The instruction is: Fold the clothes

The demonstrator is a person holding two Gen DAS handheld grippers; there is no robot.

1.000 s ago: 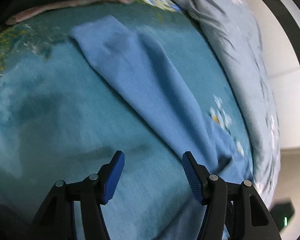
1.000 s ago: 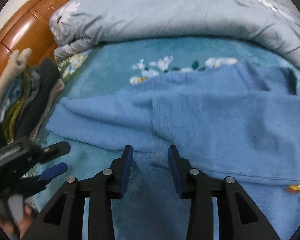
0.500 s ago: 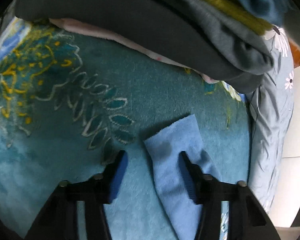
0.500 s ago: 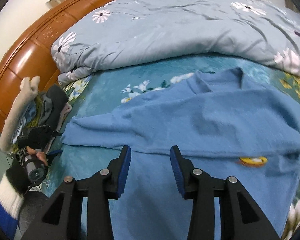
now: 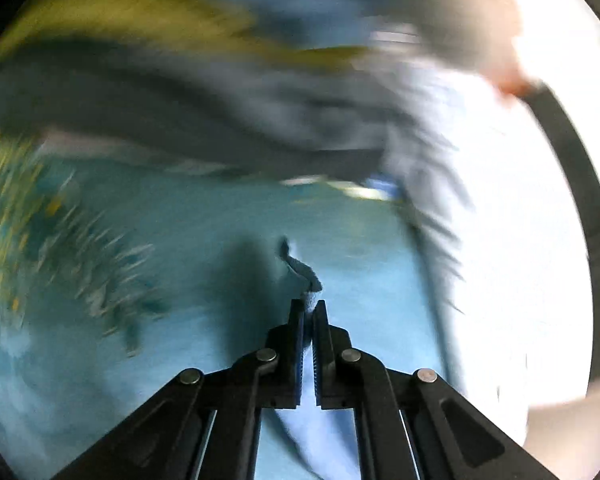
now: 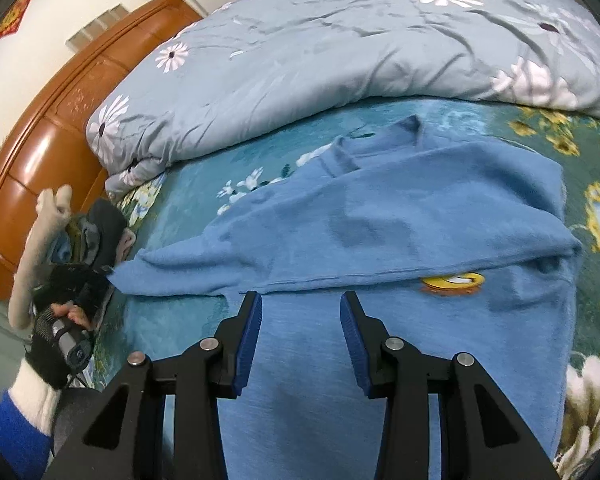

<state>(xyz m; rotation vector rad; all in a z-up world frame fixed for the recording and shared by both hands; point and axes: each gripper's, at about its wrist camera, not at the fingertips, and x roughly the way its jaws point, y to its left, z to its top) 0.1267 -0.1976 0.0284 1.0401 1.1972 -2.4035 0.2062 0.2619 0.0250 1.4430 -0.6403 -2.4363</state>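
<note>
A blue sweater [image 6: 400, 220] with a yellow patch [image 6: 452, 282] lies spread on the teal floral blanket [image 6: 560, 136], one sleeve [image 6: 172, 268] stretched out to the left. In the blurred left wrist view my left gripper [image 5: 309, 312] is shut on the sleeve's cuff [image 5: 306, 276], which sticks up between the pads. The right wrist view shows the same gripper [image 6: 88, 284] at the sleeve end, in a gloved hand [image 6: 52, 344]. My right gripper [image 6: 300, 312] hovers open above the sweater's lower body, with nothing between its fingers.
A rolled grey-blue flowered quilt [image 6: 320, 60] lies along the far side of the bed. A pile of folded clothes [image 6: 100, 232] sits beside the sleeve end, against the wooden headboard [image 6: 40, 152]. In the left wrist view that pile [image 5: 220, 120] looms close ahead.
The left gripper has shut on the sleeve cuff and swings with it, blurring its view. The right gripper has drawn back and risen, so more of the sweater shows.
</note>
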